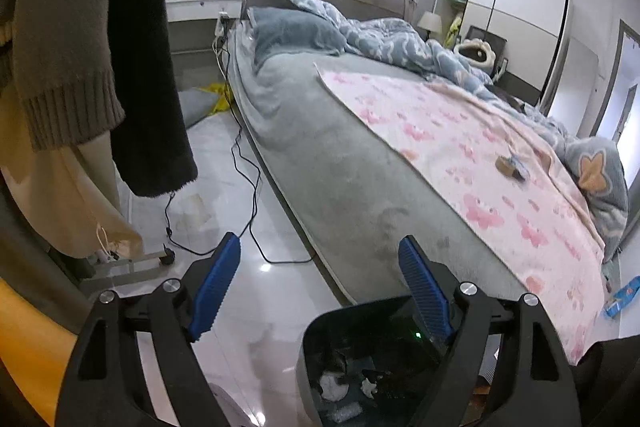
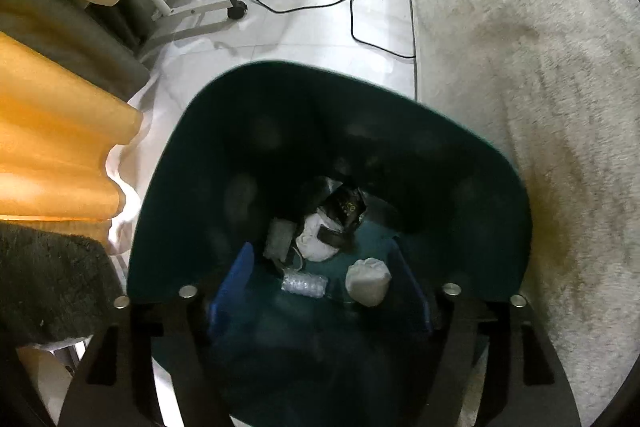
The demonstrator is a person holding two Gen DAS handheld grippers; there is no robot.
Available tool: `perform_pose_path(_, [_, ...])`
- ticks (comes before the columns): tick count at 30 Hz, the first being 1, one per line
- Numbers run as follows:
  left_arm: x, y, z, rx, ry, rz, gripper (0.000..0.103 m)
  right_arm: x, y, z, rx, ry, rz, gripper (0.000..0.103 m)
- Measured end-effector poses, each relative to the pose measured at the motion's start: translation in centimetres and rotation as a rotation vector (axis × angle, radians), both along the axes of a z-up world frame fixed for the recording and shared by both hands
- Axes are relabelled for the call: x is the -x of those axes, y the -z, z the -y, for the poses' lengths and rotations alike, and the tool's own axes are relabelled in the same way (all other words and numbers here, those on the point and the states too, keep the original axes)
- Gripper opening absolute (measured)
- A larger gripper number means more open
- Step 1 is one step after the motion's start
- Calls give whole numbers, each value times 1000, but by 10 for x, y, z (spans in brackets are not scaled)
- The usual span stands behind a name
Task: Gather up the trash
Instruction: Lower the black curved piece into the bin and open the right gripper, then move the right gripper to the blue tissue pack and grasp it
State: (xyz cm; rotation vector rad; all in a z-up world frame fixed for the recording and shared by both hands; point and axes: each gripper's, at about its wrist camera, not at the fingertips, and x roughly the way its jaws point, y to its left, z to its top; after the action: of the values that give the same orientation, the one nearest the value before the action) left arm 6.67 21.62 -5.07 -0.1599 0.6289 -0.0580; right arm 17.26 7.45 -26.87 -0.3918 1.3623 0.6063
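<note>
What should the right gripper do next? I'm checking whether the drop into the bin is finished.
Probably lift the right gripper out of the trash bin: its jaws stand open and empty over the white wad, which seems to lie loose inside.

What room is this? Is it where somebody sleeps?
Yes, it looks like a bedroom. There is a big bed with a rumpled blue duvet, a wardrobe by the far wall, and a bedside lamp. A trash bin stands beside the bed.
</note>
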Motion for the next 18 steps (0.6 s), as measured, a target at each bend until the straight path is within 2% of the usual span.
perform_pose_path(6, [-2,-11,1,13,-5,24,84,1,-24,0,-41,-22,53,77])
perform_pose_path(10, [-7,-19,7,20,-1,42,85,-3,-44,0,-103,-33,100,78])
perform_pose_path(18, [-25,-33,26,22,12,67,86,-20,-99,17,-218,-32,226,80])
